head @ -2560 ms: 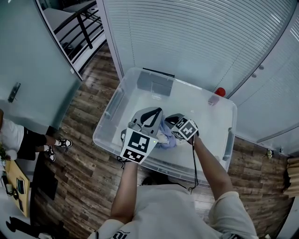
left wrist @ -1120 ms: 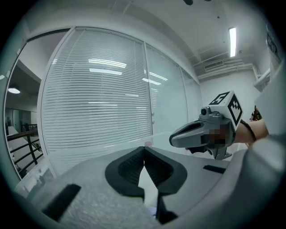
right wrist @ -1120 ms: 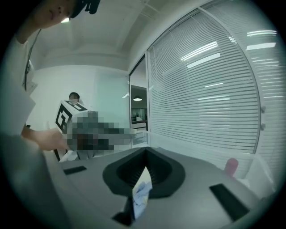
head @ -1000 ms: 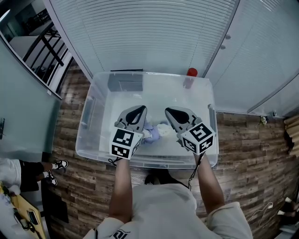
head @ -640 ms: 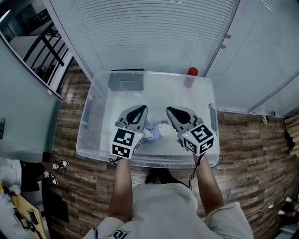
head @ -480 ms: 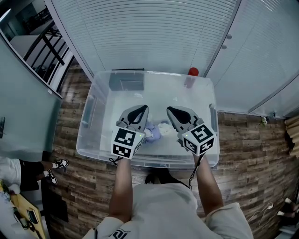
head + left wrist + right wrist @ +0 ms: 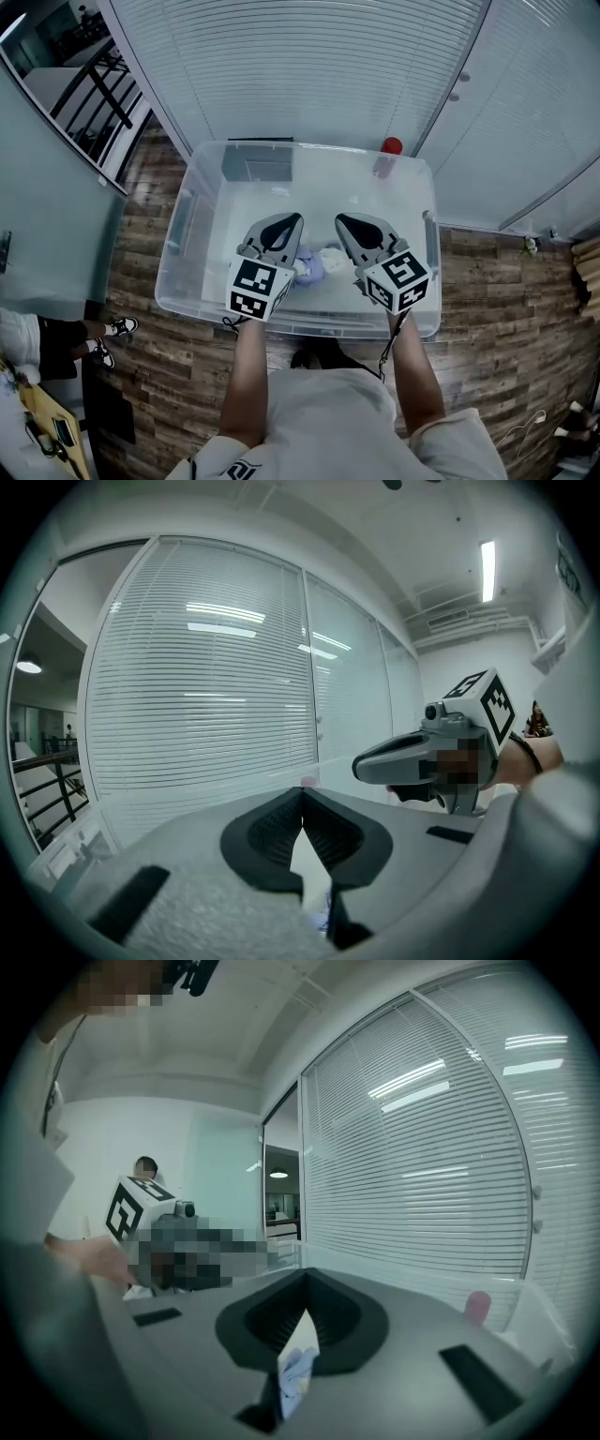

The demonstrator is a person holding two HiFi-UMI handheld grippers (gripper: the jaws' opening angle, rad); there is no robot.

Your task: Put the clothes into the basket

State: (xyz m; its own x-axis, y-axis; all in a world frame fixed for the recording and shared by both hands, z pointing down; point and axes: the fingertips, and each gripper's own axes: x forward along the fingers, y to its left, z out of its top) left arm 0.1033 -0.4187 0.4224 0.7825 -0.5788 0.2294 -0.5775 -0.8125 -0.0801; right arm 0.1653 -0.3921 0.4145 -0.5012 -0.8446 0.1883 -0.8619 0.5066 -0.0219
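With left gripper [image 7: 302, 797] and right gripper [image 7: 305, 1281] closed, seemingly empty, pinch the light, floppy clothes [image 7: 317, 264] at a bunched fold.

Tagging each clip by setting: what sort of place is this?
Probably an office: glass partition walls with slatted blinds, a wood-plank floor and ceiling strip lights. A clear storage bin sits on the floor.

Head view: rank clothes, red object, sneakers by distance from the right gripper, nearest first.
1. clothes: in the clear bin, just left of the right gripper.
2. red object: at the bin's far right corner.
3. sneakers: on the floor, far left.
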